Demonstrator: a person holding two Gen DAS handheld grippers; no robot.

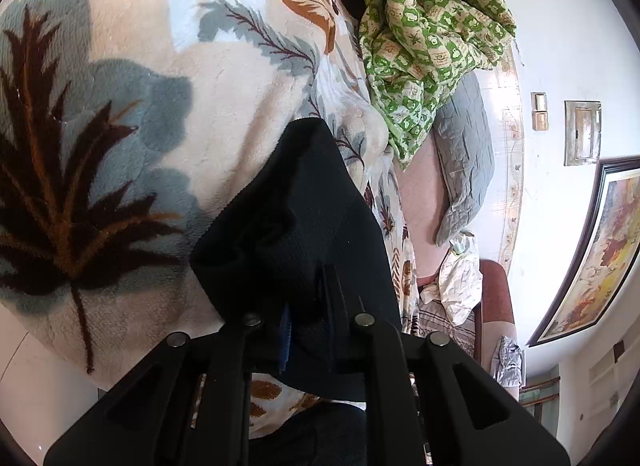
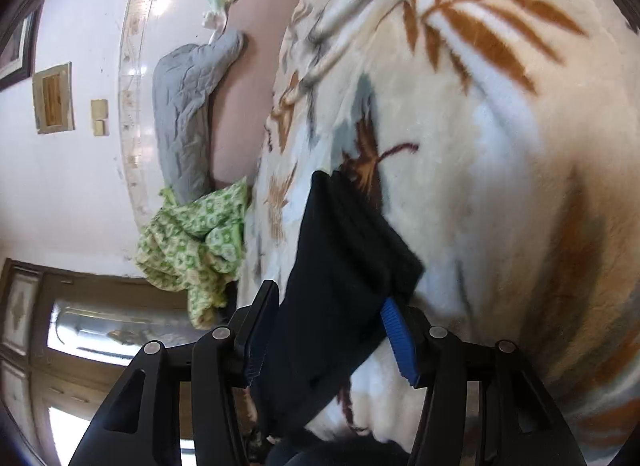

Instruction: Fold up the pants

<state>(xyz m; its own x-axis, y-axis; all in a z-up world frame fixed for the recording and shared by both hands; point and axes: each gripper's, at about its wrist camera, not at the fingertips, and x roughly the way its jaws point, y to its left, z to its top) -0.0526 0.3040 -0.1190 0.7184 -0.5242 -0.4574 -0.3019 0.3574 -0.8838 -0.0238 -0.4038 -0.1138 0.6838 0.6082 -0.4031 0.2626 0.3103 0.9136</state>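
Note:
The black pants (image 1: 296, 221) lie bunched on a cream fleece blanket (image 1: 132, 77) with leaf prints. In the left wrist view my left gripper (image 1: 308, 306) is shut on a fold of the pants, and the cloth covers most of both fingers. In the right wrist view the black pants (image 2: 344, 262) pass between the blue-padded fingers (image 2: 394, 330) of my right gripper (image 2: 324, 318). Its jaws stand apart, with the cloth lying loosely between them, so it is open.
A green patterned cloth (image 1: 424, 37) lies bunched at the blanket's far edge, also seen in the right wrist view (image 2: 196, 242). A grey quilted pillow (image 1: 464, 153) and a pink sheet (image 2: 248, 77) lie beyond. White wall with a framed picture (image 1: 592, 250).

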